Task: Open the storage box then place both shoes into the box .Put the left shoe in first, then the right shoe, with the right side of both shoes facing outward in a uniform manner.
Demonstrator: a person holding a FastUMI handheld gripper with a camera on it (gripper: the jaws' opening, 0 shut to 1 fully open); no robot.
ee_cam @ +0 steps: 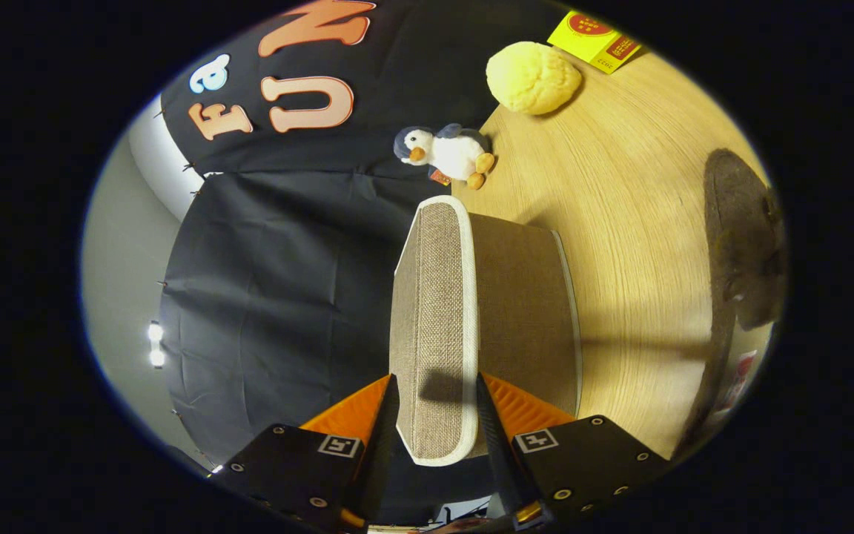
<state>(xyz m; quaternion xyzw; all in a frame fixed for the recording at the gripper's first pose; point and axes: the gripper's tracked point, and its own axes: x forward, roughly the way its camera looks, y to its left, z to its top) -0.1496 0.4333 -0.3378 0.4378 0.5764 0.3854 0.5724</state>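
Observation:
A brown woven storage box (527, 311) with white trim stands on the wooden table (620, 193). The view is rolled sideways, so the table runs up the right side. The box's lid (434, 297) lies between my fingers, its white-edged rim caught on both sides. My gripper (436, 382) is shut on that lid near its closer end. Beyond the box, on the table, lies a dark brown fuzzy shoe (742, 237). A second dark shape (716, 378) continues from it toward me; I cannot tell if it is the other shoe.
A plush penguin (445, 154) sits at the table's far edge, just past the box. Farther along are a pale yellow soft lump (533, 76) and a yellow booklet (594, 38). The black cloth wall hangs behind the lid.

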